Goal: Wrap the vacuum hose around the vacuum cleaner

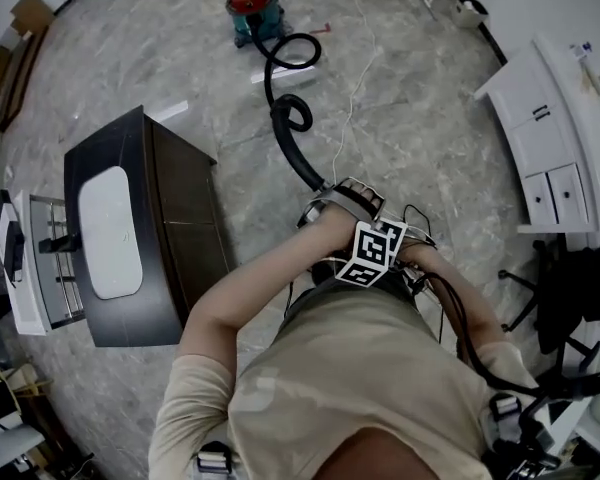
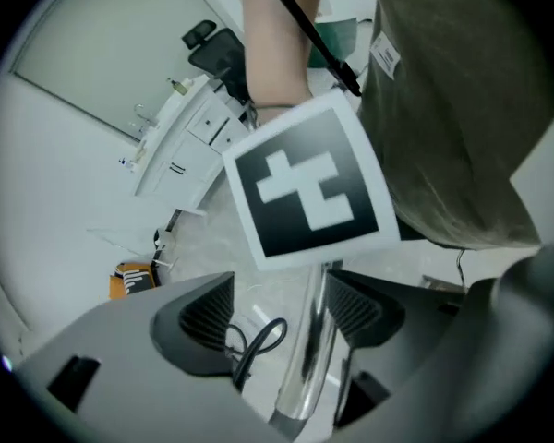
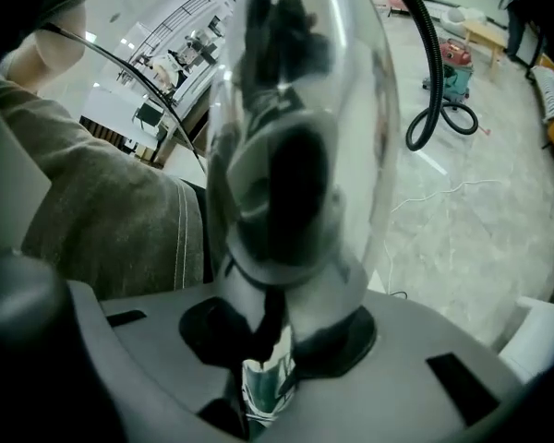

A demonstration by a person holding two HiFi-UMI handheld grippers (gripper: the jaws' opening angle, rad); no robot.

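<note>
Right gripper (image 3: 263, 367): I have its jaws clamped on the chrome wand (image 3: 295, 155) at the hose's free end. The tube rises out of the pads toward 12 o'clock.
Left gripper (image 2: 279, 323): jaws apart. The same wand stands between them, close to the pad at 3 o'clock and clear of the one at 9, so there is no grip here.
Both hands: held together just in front of my body.
Vacuum hose (image 1: 285, 133): black. It leaves my grippers toward 11 o'clock, lies on the grey stone floor (image 1: 420, 138) in two loose loops and joins the machine.
Vacuum cleaner (image 1: 252, 6): a small canister, red top on a teal body, on the floor at 12 o'clock and well apart from me. None of the hose is wound on it yet.
Handling, wand: stiff, smooth and likely slippery. It is good for steering but poor for pulling.
Handling, hose: light, soft and springy, I judge. It will try to uncoil, and a hard tug may drag the canister.
Where to hold: on the hose just past the wand, feeding it round the body one turn at a time.
Nearby: a dark cabinet (image 1: 180, 218) at 9 o'clock, clear of the hose.
</note>
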